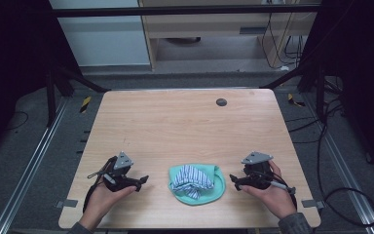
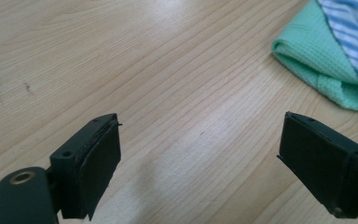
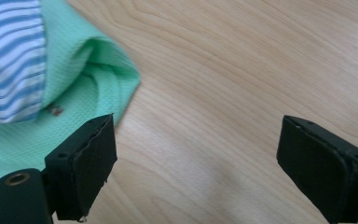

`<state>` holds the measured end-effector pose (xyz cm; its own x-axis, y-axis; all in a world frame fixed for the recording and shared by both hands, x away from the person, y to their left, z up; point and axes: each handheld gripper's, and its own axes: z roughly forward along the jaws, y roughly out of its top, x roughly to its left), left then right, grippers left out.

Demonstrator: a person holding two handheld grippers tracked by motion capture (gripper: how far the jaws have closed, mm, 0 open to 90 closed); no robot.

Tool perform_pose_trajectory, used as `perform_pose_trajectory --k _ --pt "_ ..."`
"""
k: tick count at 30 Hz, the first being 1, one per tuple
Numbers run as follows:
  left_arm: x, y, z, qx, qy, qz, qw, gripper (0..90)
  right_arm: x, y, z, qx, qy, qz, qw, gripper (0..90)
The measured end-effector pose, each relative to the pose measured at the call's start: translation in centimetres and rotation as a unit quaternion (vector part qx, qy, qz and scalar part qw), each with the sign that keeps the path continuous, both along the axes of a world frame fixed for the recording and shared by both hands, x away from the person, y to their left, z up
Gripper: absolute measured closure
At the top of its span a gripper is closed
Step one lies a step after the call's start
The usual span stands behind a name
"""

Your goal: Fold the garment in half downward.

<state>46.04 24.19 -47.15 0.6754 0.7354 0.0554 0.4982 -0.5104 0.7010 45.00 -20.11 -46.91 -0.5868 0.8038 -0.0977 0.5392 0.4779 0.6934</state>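
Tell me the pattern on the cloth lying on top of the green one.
Blue and white stripes on the top cloth, clearest in the right gripper view; the green cloth beneath is plain.

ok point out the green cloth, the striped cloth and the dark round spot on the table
green cloth (image 1: 214, 194): high view, its right-hand edge, clear of the stripes
striped cloth (image 1: 191, 179): high view, middle of the bunched blue and white fabric lying on the green cloth
dark round spot (image 1: 221, 102): high view, its centre, near the table's far edge

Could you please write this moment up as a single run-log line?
left gripper: jaws open, empty | right gripper: jaws open, empty | green cloth: on table between grippers, untouched | striped cloth: bunched on green cloth
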Motion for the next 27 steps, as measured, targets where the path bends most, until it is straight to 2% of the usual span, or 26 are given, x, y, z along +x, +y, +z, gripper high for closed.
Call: perform_pose_trajectory --k 3,7,12,13,16,18,19,27 --pt "0.6 0.1 0.1 0.017 0.016 -0.010 0.9997 10.2 0.8 -0.5 -0.1 0.001 0.011 -0.009 0.9999 10.3" --pt "2.0 0.4 0.1 0.038 0.024 -0.010 0.9989 8.7 2.4 -1.3 -0.2 -0.005 0.016 -0.025 0.9995 8.1" --pt "3.3 0.8 -0.1 0.047 0.030 -0.004 0.9984 8.1 3.8 -2.0 -0.5 -0.003 0.025 -0.043 0.9988 7.2" --pt "3.7 0.9 -0.2 0.048 0.031 0.001 0.9984 7.5 4.4 -2.3 -0.7 0.005 0.028 -0.057 0.9980 7.1" --pt "4.7 1.5 -0.7 0.047 0.036 0.013 0.9982 6.7 4.9 -2.6 -1.0 0.013 0.026 -0.067 0.9973 6.7" --pt "5.4 1.7 -1.1 0.042 0.042 0.025 0.9979 5.9 5.4 -2.9 -1.2 0.022 0.023 -0.083 0.9961 6.7" --pt "5.9 1.9 -1.4 0.040 0.042 0.037 0.9976 5.9 6.0 -3.2 -1.5 0.027 0.017 -0.099 0.9946 6.7" --pt "6.8 2.4 -2.5 0.027 0.033 0.061 0.9972 5.9 7.3 -3.7 -2.6 0.034 0.019 -0.150 0.9879 6.6"
